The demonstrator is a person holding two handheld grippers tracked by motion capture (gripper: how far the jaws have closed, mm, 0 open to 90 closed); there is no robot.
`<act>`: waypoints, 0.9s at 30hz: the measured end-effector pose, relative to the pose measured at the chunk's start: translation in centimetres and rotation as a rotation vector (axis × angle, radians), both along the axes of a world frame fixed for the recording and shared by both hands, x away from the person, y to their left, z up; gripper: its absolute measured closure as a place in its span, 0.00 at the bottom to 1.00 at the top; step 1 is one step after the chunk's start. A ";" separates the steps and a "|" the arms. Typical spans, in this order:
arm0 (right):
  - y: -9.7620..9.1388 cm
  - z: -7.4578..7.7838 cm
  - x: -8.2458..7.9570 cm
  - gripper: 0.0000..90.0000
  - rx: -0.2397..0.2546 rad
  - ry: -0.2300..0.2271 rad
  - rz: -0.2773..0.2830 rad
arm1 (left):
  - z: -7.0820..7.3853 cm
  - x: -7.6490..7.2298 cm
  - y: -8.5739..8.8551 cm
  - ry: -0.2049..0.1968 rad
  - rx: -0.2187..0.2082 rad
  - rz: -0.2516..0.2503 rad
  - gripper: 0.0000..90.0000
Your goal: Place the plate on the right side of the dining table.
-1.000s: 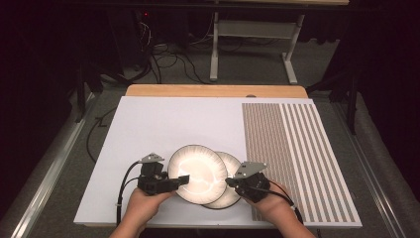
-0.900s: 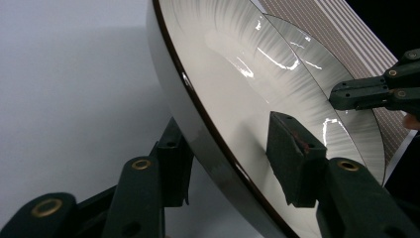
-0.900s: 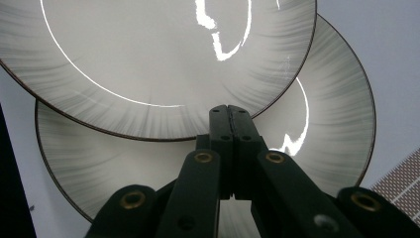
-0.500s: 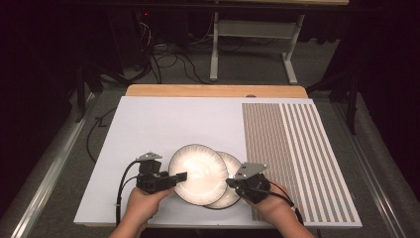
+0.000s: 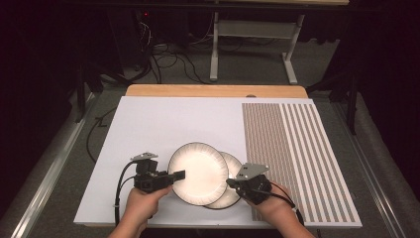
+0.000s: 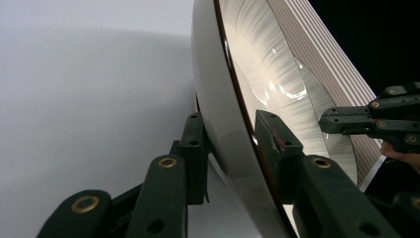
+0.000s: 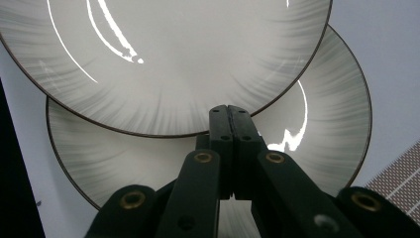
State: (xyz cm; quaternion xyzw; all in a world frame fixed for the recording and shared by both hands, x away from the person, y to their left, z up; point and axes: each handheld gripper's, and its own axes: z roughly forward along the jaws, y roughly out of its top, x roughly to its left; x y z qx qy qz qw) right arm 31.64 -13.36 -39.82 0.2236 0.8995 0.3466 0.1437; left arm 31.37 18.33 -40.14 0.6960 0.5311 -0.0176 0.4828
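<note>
Plates: two pale, dark-rimmed plates overlap near the front edge of a white table (image 5: 148,124). In the high view, the top plate (image 5: 198,173) sits to the left and covers part of the lower plate (image 5: 233,186), which peeks out at the right. Compared with a second ago, the top plate has crept slightly left and looks a little larger, as if raised; the lower plate has stayed put. My guess is the plates are being separated or restacked, with the lift just under way.

The left gripper (image 5: 177,174), held in a hand (image 5: 141,206), reaches in from the left onto the top plate's rim. The right gripper (image 5: 231,183), in the other hand (image 5: 275,206), points at the lower plate's right side. A striped mat (image 5: 297,158) covers the table's right part.

In the left gripper view, the top plate (image 6: 233,114) stands steeply across the frame, its rim pinched between the two jaws, one on each face. The right gripper (image 6: 346,121) shows beyond it.

In the right gripper view, the right gripper (image 7: 231,144) has its jaws pressed together with nothing between them, the tips over the lower plate (image 7: 322,114), just below the top plate (image 7: 188,54).
</note>
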 end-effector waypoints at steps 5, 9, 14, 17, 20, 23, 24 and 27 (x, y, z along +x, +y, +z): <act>-0.2 0.4 -0.2 1.00 0.032 0.000 -0.015 | 0.1 -0.2 0.1 -0.022 -0.022 0.010 0.78; -0.9 1.0 -0.3 1.00 0.062 -0.015 -0.034 | 0.2 -0.3 0.1 -0.038 -0.033 0.010 0.80; -1.7 1.4 -0.1 0.98 0.084 -0.023 -0.060 | 0.2 -0.4 0.3 -0.047 -0.066 0.009 0.81; -2.2 1.7 -0.1 0.95 0.097 -0.037 -0.079 | 0.3 -0.5 0.3 -0.063 -0.075 0.012 0.83; -3.0 2.0 0.0 0.91 0.120 -0.042 -0.096 | 0.5 -0.6 0.4 -0.085 -0.076 0.019 0.84; -3.8 2.4 0.1 0.87 0.139 -0.056 -0.120 | 0.7 -0.7 0.6 -0.114 -0.075 0.032 0.85; -4.2 2.5 0.1 0.85 0.149 -0.062 -0.129 | 0.7 -0.8 0.6 -0.120 -0.077 0.036 0.86; -5.1 2.9 0.3 0.80 0.182 -0.070 -0.152 | 1.0 -0.9 0.7 -0.150 -0.074 0.043 0.87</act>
